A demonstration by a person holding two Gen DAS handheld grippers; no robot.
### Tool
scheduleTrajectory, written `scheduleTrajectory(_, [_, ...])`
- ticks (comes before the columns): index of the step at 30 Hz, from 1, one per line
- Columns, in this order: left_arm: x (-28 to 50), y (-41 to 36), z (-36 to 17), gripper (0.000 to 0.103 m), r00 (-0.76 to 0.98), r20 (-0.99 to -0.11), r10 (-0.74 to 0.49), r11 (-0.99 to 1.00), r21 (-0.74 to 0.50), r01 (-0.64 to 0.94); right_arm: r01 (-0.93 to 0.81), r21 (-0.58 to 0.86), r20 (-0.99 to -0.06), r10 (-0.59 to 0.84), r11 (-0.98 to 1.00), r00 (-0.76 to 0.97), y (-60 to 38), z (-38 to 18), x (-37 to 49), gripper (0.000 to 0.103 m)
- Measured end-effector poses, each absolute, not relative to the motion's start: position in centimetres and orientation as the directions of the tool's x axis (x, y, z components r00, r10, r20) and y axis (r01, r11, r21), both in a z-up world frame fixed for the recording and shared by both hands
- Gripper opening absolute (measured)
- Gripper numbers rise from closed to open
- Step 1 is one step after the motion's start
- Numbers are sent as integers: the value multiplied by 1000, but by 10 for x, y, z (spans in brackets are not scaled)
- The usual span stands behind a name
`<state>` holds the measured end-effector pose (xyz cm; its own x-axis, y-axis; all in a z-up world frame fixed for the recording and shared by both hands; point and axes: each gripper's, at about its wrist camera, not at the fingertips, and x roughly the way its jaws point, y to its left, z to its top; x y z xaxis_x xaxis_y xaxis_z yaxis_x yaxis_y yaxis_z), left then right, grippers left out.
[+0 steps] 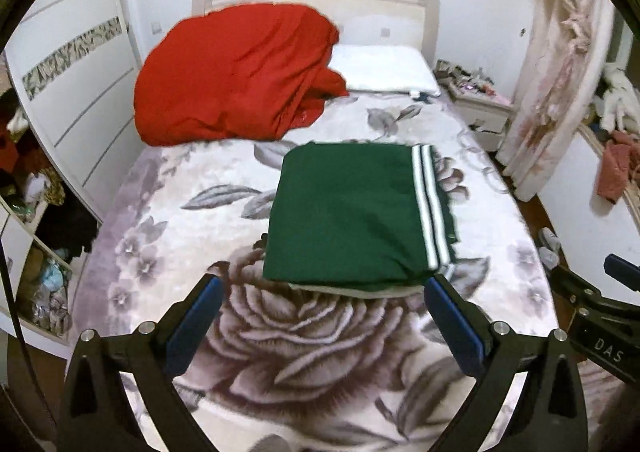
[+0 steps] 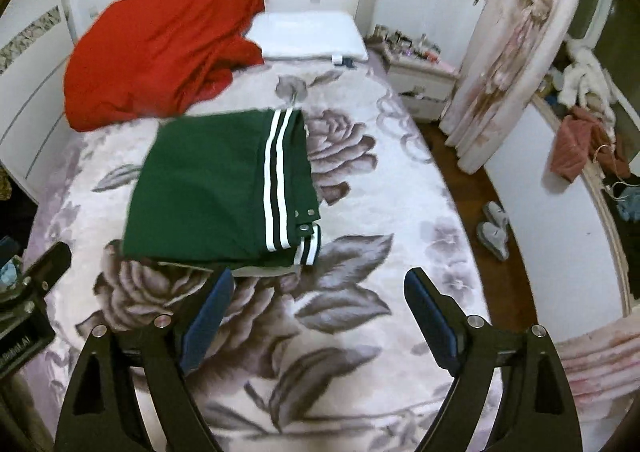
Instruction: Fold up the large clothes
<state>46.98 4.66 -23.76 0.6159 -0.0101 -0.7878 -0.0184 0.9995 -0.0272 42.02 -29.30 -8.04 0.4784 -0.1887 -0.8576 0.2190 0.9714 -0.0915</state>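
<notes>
A: Green garment (image 1: 352,211) folded into a flat rectangle, lying mid-bed on the floral bedspread (image 1: 304,340). White-striped trim (image 2: 276,179) along right edge; snap buttons (image 2: 306,216) visible at near right corner.

B: Noted. Left gripper (image 1: 320,316)?

A: Jaws wide apart, nothing between them, hanging above the near edge of the garment, not touching. Right gripper (image 2: 320,304) likewise: jaws apart, empty, clear of the cloth.

B: Task status?

A: Judged complete or nearly so for this piece. Edges roughly square, layers stacked, a pale lining strip showing under the near edge.

B: Handling properties?

A: Soft, limp, likely light to moderate in weight; thick at the ribbed trim. Probably somewhat slick if lined, so layers may slide apart when lifted. Not fragile.

B: Where to take hold, if moved?

A: Near left and near right corners together, pinching all layers at once. Right corner bulkier owing to the striped cuff; deeper bite needed there. Single-corner lift likely to undo the fold.

B: Other items?

A: Red bundle of fabric (image 1: 236,71) at far left of bed, crumpled, unfolded, well apart from the green piece. White pillow (image 1: 384,67) at far right, beside it. Possibly the red one next; cannot tell.
</notes>
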Motion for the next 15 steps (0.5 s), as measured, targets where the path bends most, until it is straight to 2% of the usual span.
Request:
scheduleTrajectory(9, [378, 32, -145, 103, 678, -735, 4, 999, -29, -38, 207, -76, -793, -186, 975, 580, -284, 50, 295, 89])
scheduleTrajectory(15, [334, 27, -108, 103, 708, -706, 8, 998, -41, -52, 206, -48, -755, -170, 977, 633, -283, 113, 229, 89])
